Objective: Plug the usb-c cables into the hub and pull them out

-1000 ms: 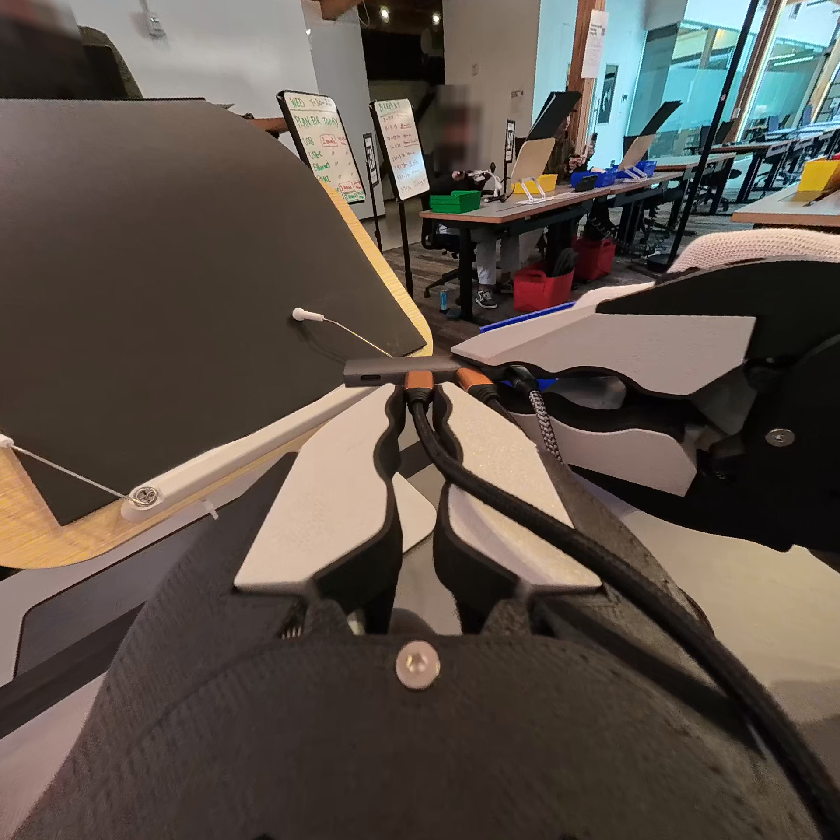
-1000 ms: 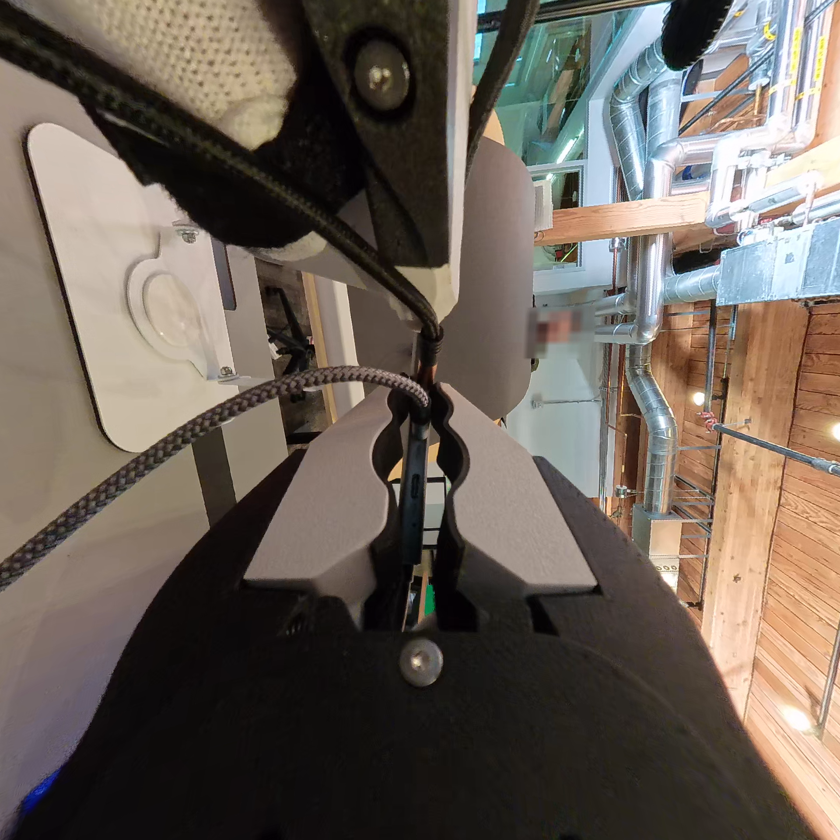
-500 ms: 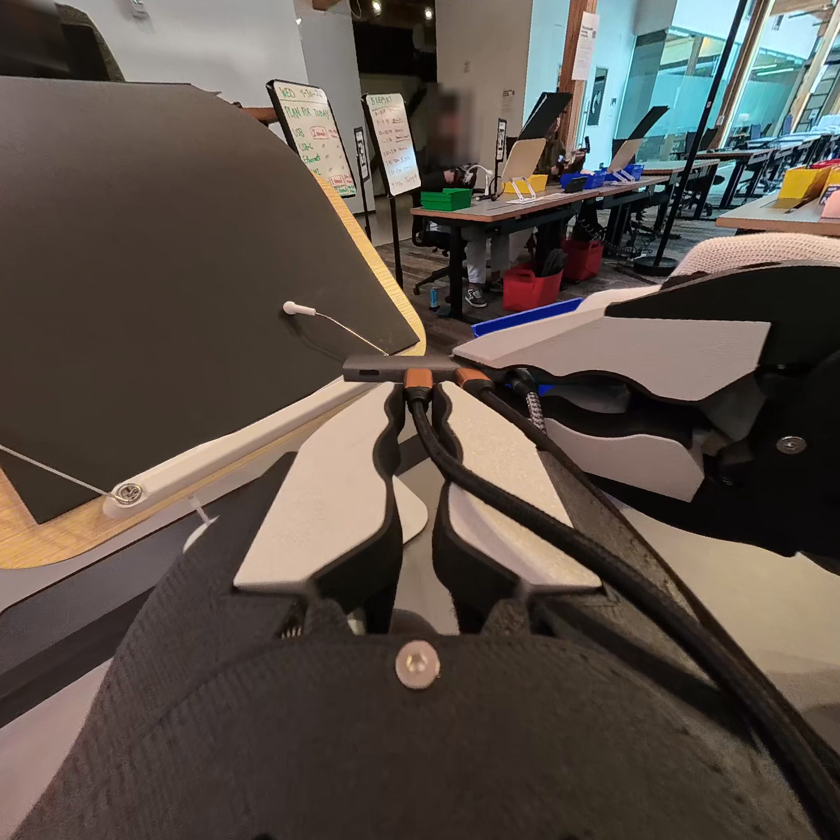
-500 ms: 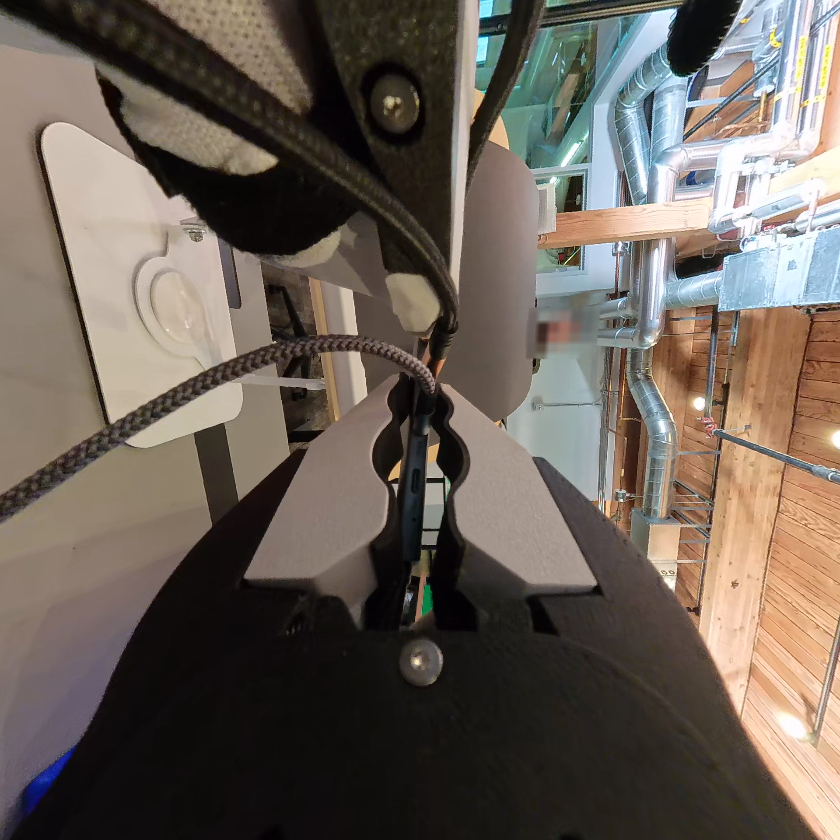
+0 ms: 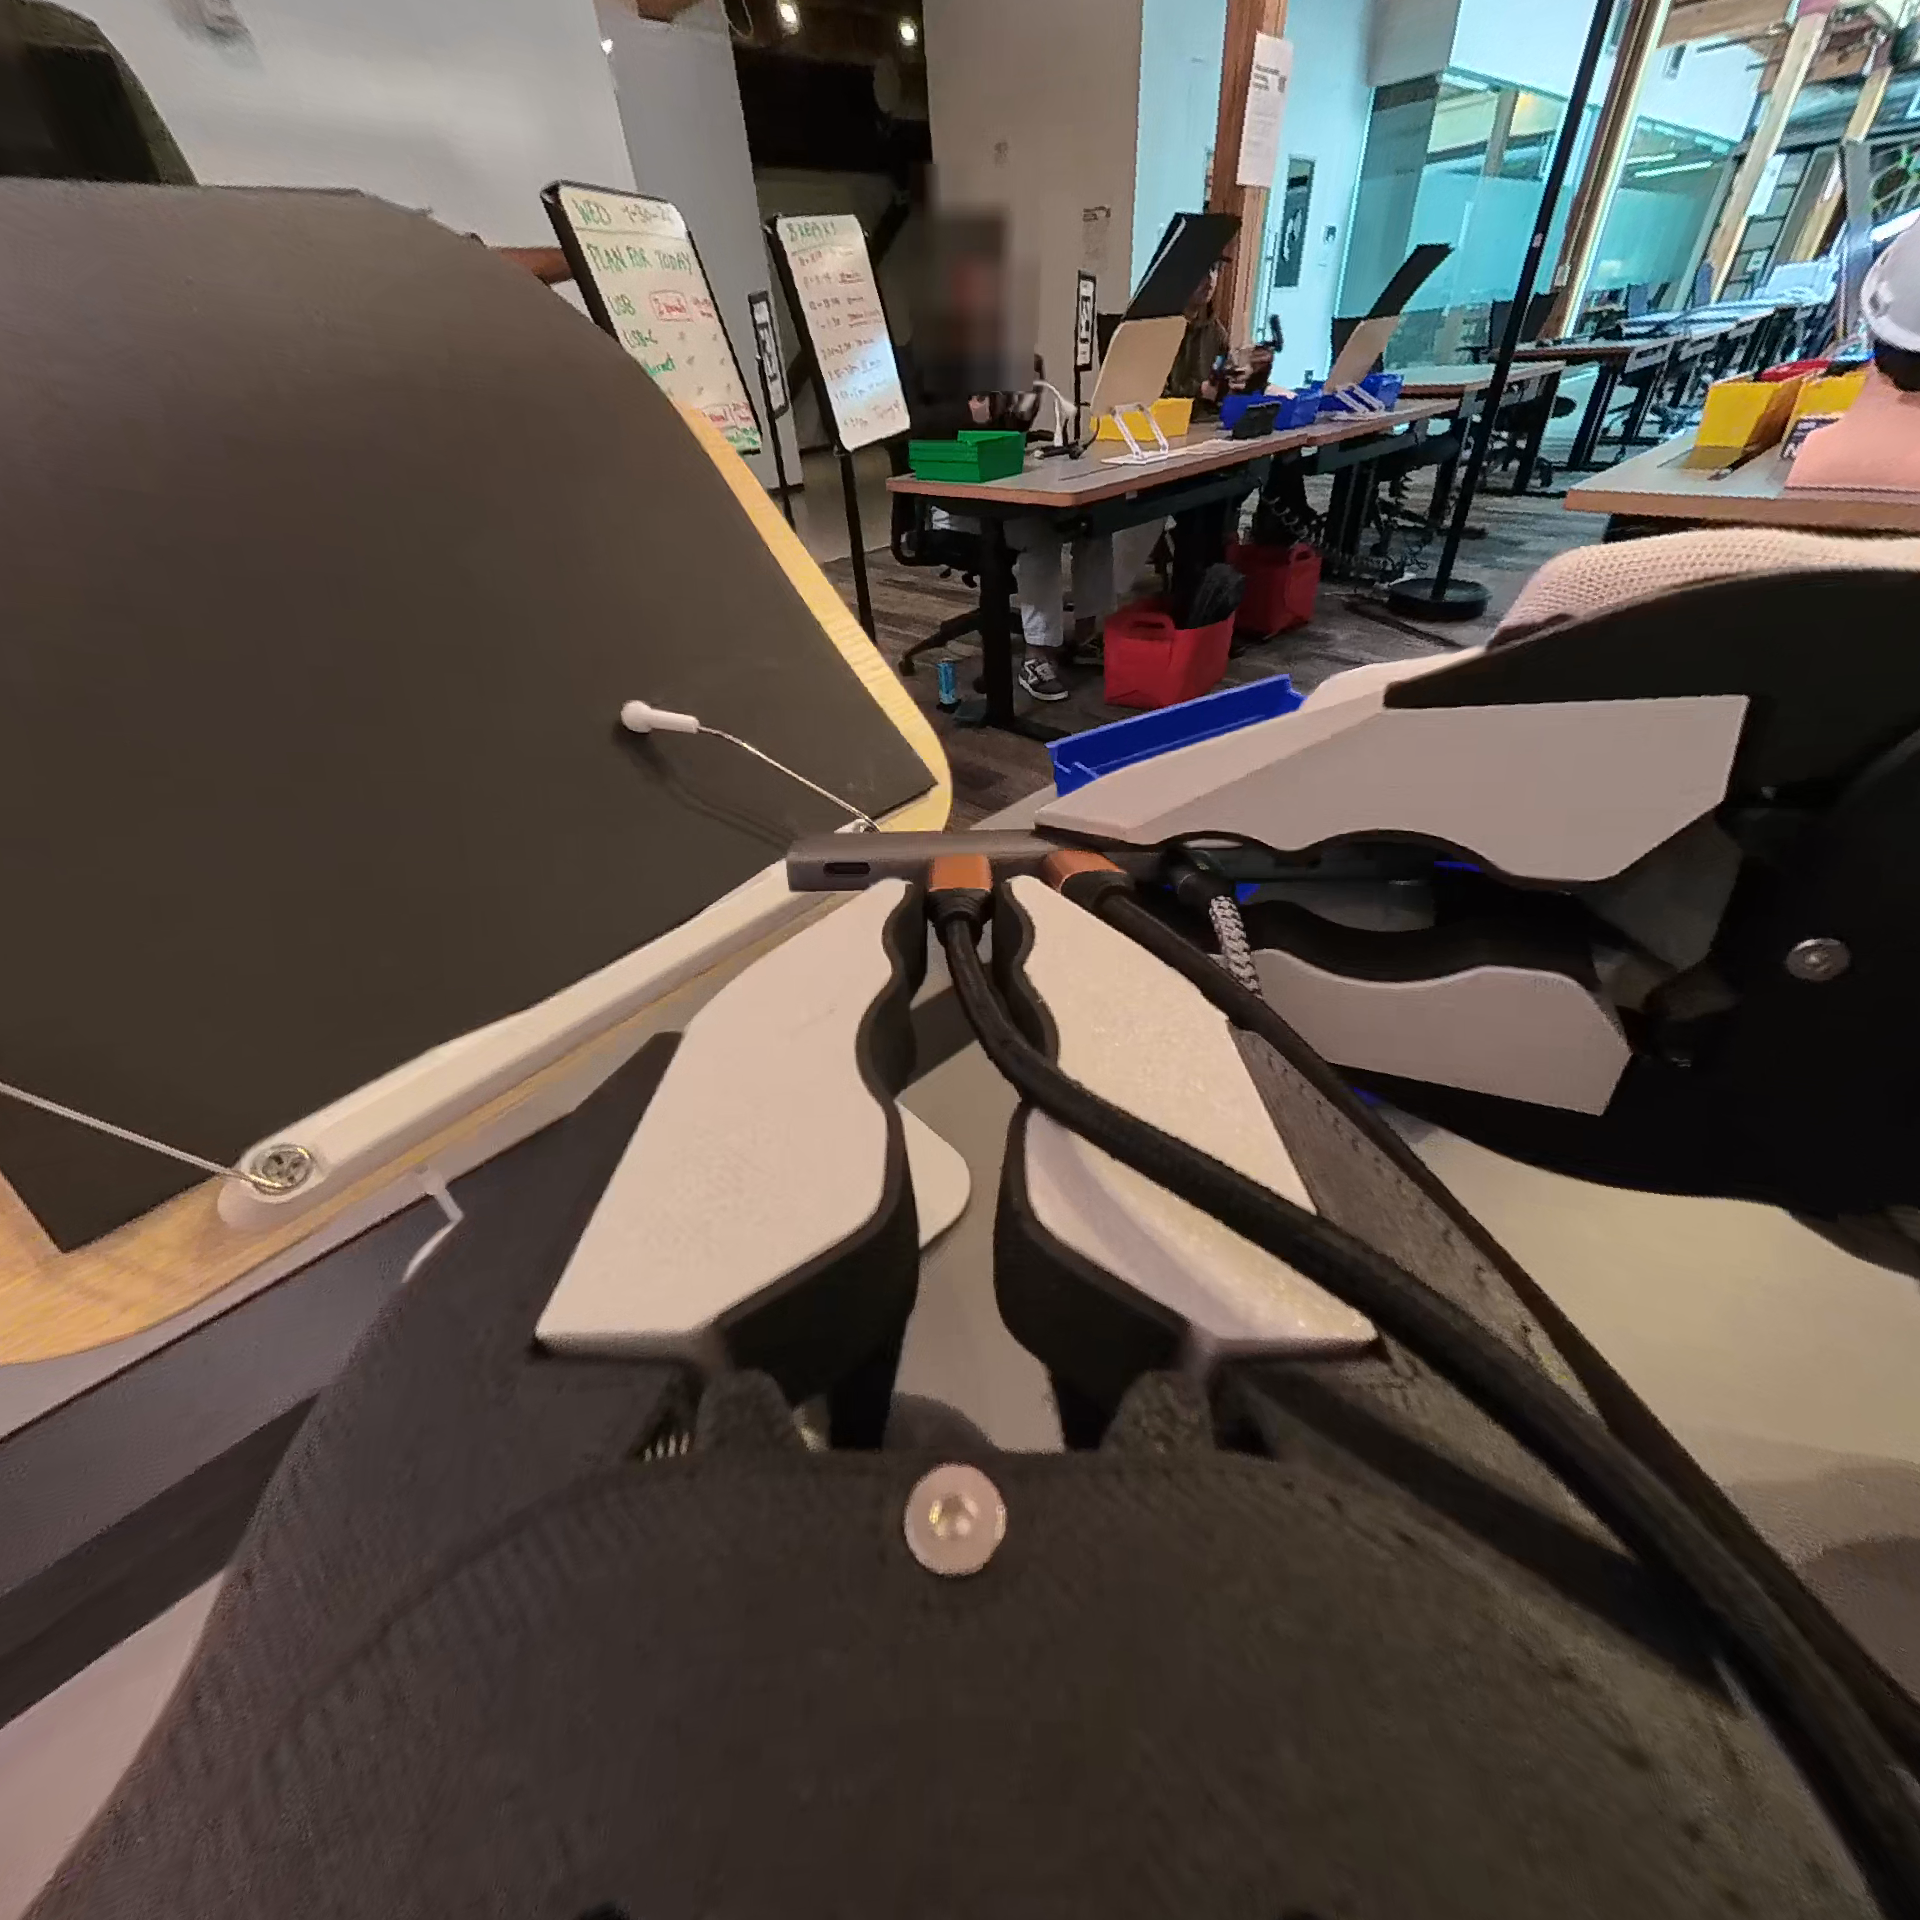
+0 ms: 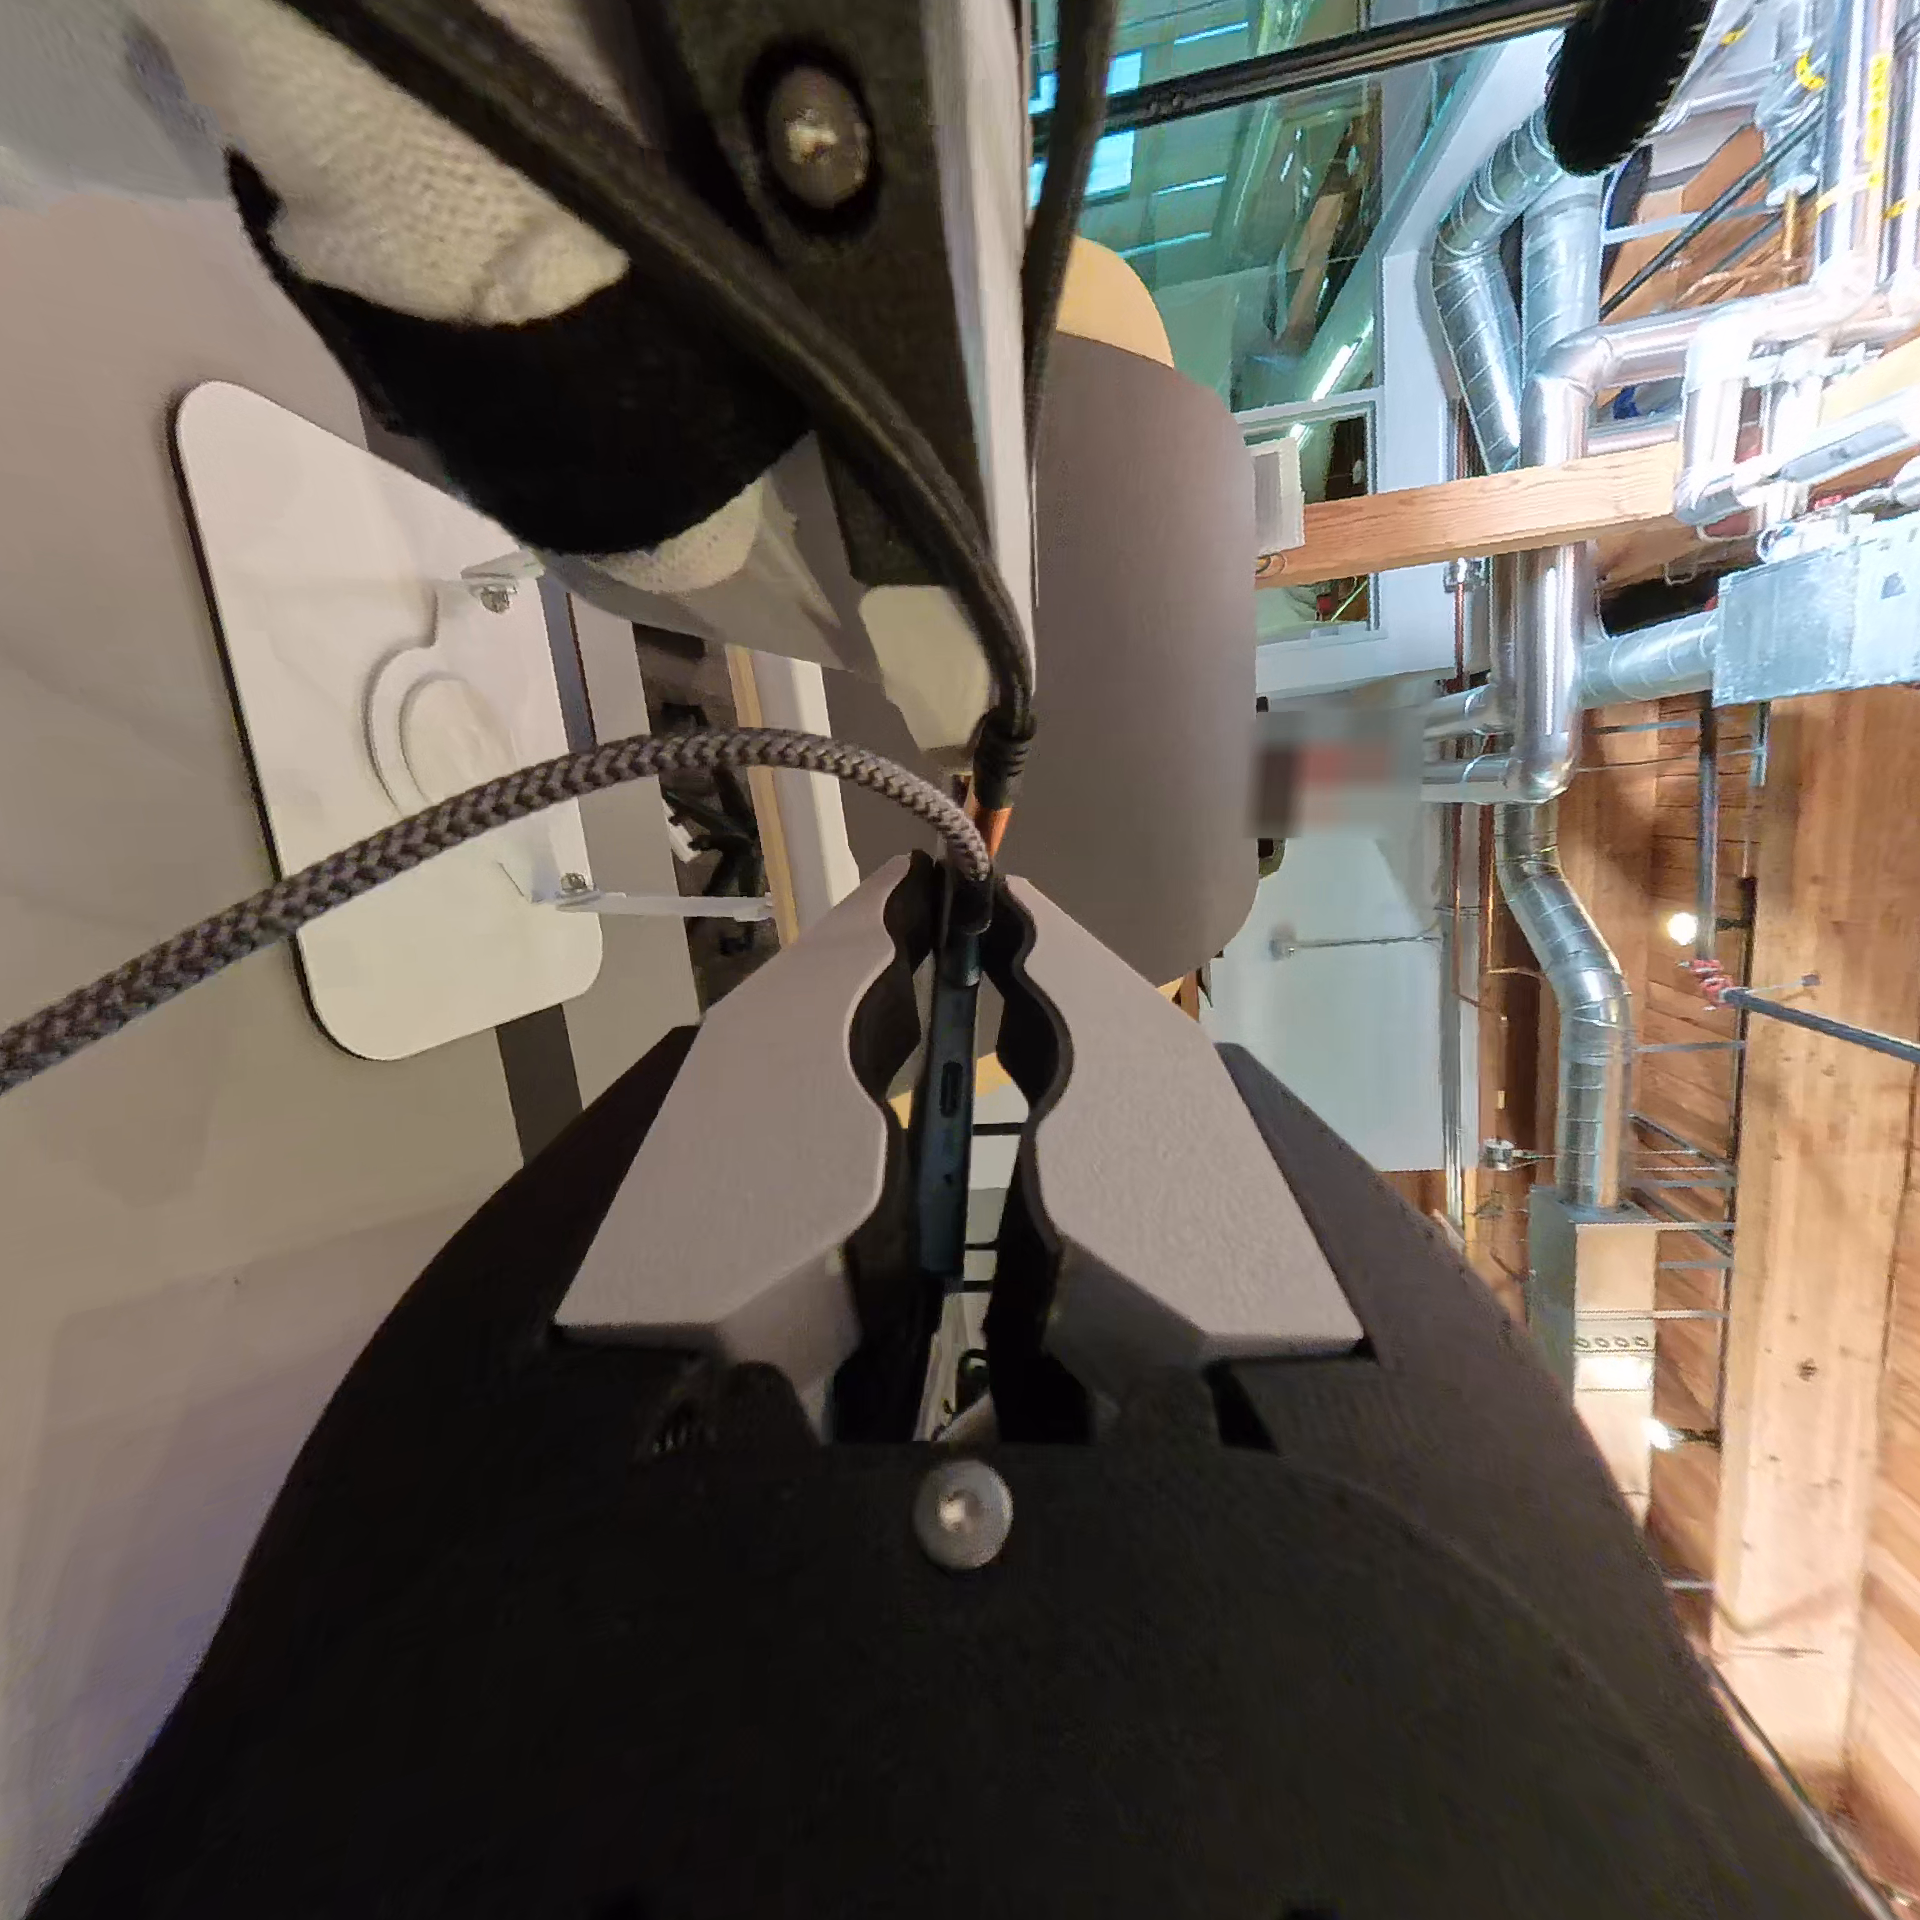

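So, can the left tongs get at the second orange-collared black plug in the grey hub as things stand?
Probably not right now: the left tongs are shut on the first orange-collared black plug. The second orange-collared black plug sits just beside it in the slim grey hub, otherwise unobstructed.

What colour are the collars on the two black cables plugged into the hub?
Orange (coppery), on both plug collars at the grey hub; clearest in the left wrist view.

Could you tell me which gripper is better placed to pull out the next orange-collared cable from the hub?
Left, probably. The left gripper is already closed around the orange-collared plug seated in the hub, while the right gripper clamps the hub itself, steadying it.
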`<state>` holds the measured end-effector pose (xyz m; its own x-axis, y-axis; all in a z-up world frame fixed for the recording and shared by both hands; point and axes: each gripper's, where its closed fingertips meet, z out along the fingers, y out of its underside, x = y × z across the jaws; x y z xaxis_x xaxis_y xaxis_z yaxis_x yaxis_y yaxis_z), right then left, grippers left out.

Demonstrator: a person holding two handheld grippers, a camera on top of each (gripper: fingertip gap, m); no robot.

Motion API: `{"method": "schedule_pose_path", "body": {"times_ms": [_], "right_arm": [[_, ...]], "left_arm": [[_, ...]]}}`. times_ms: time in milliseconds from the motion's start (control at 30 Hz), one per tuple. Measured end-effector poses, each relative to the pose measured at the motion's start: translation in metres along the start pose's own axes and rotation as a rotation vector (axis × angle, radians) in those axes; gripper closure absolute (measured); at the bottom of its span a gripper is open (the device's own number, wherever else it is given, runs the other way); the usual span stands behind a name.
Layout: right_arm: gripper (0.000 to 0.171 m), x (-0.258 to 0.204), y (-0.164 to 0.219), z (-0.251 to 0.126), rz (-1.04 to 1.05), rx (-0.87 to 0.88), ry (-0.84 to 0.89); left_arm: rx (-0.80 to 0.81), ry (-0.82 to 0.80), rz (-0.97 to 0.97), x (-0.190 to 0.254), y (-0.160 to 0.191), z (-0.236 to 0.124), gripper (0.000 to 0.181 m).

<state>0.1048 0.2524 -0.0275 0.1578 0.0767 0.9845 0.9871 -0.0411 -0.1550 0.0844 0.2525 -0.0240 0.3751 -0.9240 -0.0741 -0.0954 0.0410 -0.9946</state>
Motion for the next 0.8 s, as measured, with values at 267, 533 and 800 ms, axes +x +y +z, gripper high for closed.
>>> {"method": "schedule_pose_path", "body": {"times_ms": [267,533,800], "right_arm": [[0.164,0.007,0.004,-0.002,0.052,0.020,-0.003],[0.164,0.007,0.007,-0.003,0.075,0.048,-0.027],[0.164,0.002,0.011,-0.015,0.188,0.204,-0.173]], "left_arm": [[-0.016,0.030,0.040,-0.004,-0.008,-0.006,0.139],[-0.046,-0.071,0.063,-0.024,-0.013,-0.012,0.091],[0.009,0.220,0.221,0.000,-0.025,-0.041,0.106]]}}
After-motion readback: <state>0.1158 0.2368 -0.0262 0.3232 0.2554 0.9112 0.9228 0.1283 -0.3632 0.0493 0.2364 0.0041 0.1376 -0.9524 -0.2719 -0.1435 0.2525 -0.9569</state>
